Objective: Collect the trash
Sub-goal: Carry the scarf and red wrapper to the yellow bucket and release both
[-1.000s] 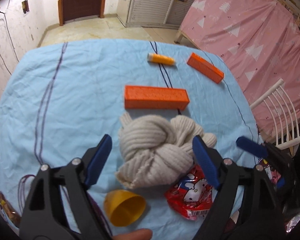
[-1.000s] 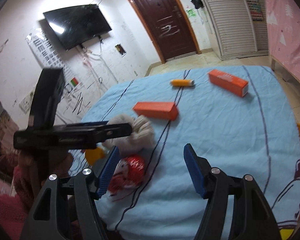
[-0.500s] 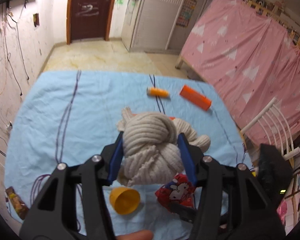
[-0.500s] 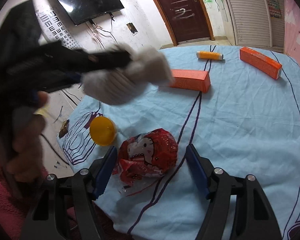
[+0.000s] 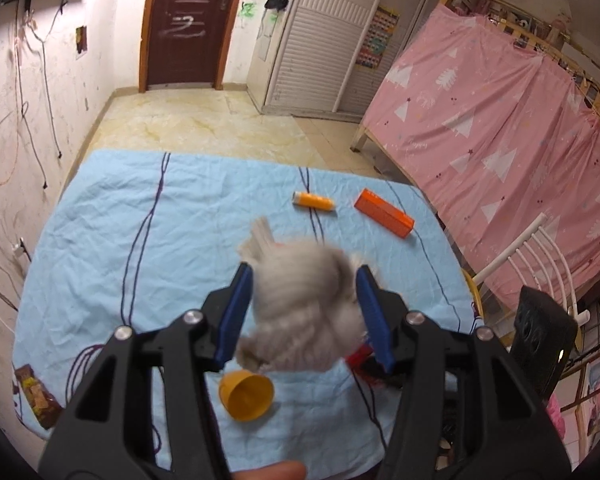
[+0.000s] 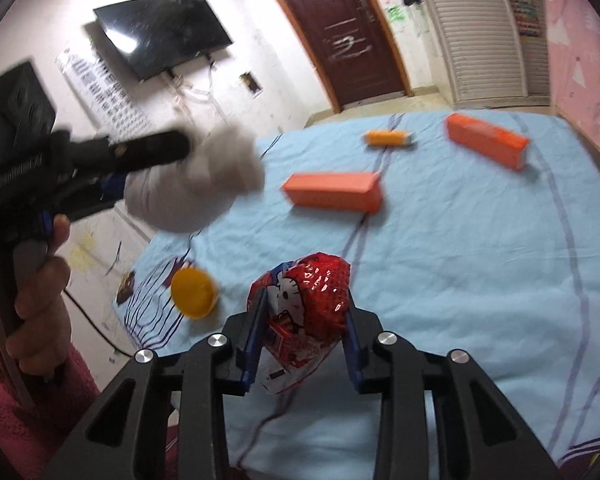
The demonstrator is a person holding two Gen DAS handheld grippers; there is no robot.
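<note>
Since half a second back: closed on the red snack wrapper, which lay loose on the sheet ahead of the right gripper and now sits pinched between its blue pads, crumpled bulk bulging forward past the fingertips. Jaws narrowed to the wrapper's width, not fully together. Lifted higher in the same interval: the cream knitted bundle, clamped between the pads of the left gripper, blurred, off the sheet, up and to the left of the right claw.

Just left of the held wrapper and slightly ahead, on the blue bedsheet: a yellow cup on its side. Further ahead of the right claw, an orange box, long axis lying across the claw's line. Beyond it, a second orange box ahead to the right, and a small orange tube dead ahead, both well apart from either claw.

Next, probably: carrying the wrapper off to wherever trash goes; no bin visible. Both claws full, so nothing else collectable until one empties.
</note>
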